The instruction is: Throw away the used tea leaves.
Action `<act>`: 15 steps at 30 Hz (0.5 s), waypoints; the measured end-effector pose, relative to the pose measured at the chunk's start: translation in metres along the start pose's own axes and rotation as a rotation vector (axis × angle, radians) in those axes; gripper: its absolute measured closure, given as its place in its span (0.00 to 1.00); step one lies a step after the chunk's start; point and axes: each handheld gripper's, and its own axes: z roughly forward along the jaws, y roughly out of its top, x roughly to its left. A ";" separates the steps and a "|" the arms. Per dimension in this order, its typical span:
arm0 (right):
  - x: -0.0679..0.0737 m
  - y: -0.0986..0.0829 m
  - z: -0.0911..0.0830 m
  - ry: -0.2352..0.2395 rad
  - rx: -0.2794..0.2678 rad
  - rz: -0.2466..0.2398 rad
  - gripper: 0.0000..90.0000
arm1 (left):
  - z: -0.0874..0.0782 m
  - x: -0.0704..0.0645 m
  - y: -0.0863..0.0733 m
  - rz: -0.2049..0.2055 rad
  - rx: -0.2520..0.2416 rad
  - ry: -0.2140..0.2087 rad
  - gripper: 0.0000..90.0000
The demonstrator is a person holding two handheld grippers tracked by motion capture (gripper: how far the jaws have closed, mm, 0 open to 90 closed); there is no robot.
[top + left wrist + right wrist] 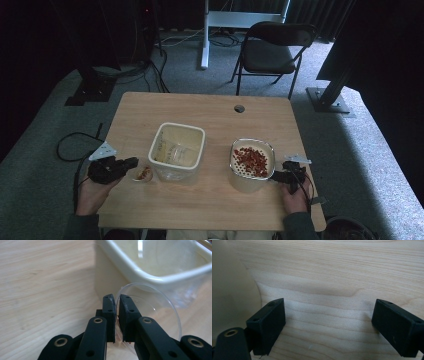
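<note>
Left tongs (131, 162): black plastic, jaws pinched together on the rim of the small cup; in the left gripper view (117, 305) the thin clear wall sat squeezed between the two flat pads.
Small cup (143, 173): one, round, clear thin plastic, red bits in the bottom; it stood right at the tips of the left tongs and just beside the big tub. In the left gripper view (155, 307) its rim curved off to the right of the jaws.
Big tub (177, 150): one, squarish with rounded corners, cream-white cloudy plastic, smooth thick rim; just beyond the left tongs' tips, past the cup. Something clear lay inside; what it was could not be told.
Strainer box (252, 162): one, rounded square, pale with a holed insert, holding a heap of red dried pieces (251, 161); just to the left of the right tongs.
Right tongs (278, 175): black, jaws spread wide apart with nothing between them, tips near the strainer box's wall; the right gripper view (328, 322) showed bare wood between the pads.
Table (210, 210): one, light wood with fine grain, smooth, one round grommet hole (239, 108) at the far edge.
Around: one dark folding chair (272, 50) well beyond the table, grey carpet, black cables on the floor to the left.
In the way: the cup stood between the left tongs and the tub.
</note>
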 end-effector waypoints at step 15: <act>0.000 0.000 0.000 0.000 0.000 0.000 0.12 | 0.037 -0.052 -0.003 0.042 0.065 -0.168 0.94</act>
